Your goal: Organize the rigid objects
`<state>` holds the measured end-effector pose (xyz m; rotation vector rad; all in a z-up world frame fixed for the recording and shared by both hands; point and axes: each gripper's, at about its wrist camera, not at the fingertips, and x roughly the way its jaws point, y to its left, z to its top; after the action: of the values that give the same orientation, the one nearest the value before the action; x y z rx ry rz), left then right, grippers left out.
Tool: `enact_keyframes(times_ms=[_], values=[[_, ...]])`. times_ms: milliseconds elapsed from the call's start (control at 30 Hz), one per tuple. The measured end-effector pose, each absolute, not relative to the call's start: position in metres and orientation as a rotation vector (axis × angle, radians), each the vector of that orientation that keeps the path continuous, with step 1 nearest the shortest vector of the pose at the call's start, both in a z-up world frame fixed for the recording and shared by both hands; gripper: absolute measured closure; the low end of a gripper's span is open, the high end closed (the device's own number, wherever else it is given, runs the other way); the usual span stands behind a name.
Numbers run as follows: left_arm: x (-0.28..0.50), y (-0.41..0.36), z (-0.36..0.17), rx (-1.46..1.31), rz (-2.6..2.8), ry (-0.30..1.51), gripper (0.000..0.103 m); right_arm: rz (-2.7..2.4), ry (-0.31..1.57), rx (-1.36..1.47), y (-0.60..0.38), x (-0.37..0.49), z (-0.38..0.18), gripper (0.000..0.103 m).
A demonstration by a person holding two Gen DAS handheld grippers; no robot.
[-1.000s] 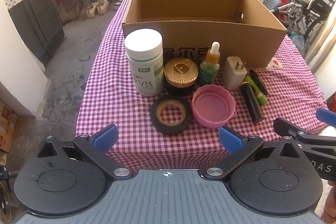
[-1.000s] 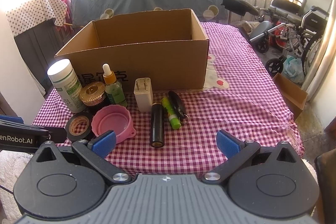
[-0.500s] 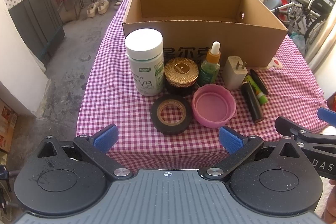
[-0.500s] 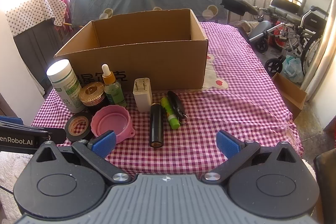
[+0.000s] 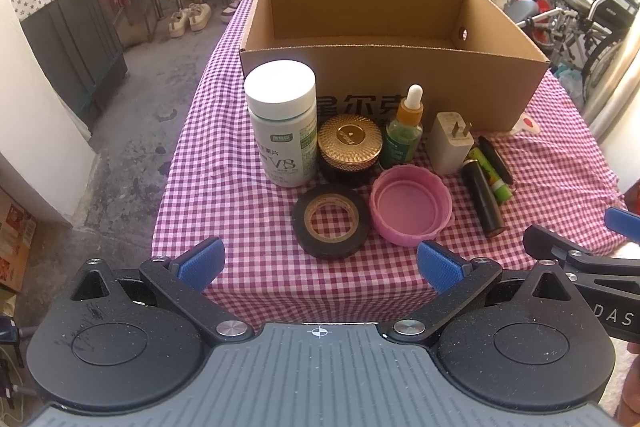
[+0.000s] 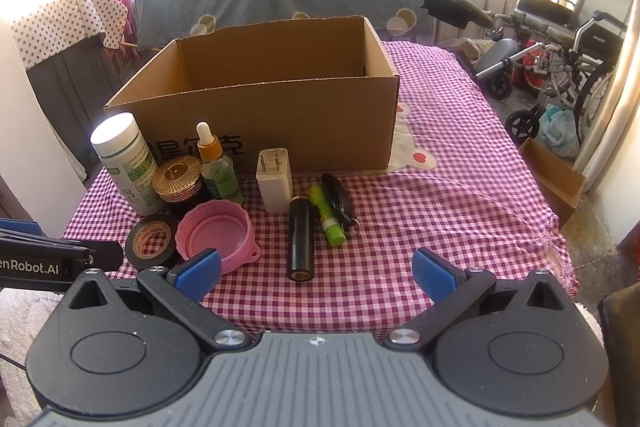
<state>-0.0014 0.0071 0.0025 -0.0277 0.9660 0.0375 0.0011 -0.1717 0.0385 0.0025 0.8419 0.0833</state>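
Both tools wait at the near edge of the counter (image 5: 208,187), and nothing is picked yet, so I judge the step in hand is to choose a first thing and reach for it. The left hand-held gripper (image 5: 320,261) is spread wide and empty at the bottom of its frame; the right hand-held gripper (image 6: 316,271) is also wide and empty. The things stand in a tight group in the middle of both frames, in front of the cardboard box (image 5: 400,83), which looks empty as far as its inside shows. For a good start, the black tape roll (image 5: 331,221) is nearest to the left tool, but it touches the pink lid (image 5: 411,209), so the fingers should come from above and close across the roll only. The black tube (image 6: 301,238) lies before the right tool, just beside the green stick (image 6: 327,217). The right half of the counter is free, and the box is open above for dropping.
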Motion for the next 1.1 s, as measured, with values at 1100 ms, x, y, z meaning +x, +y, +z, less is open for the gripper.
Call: enact_keyframes(times_ms=[1100], values=[[0.0031, -0.0003, -0.0032, -0.005, 0.017, 0.981, 0.000, 0.063, 0.866, 0.023, -0.1778, 0.0067, 0.0295, 0.000]])
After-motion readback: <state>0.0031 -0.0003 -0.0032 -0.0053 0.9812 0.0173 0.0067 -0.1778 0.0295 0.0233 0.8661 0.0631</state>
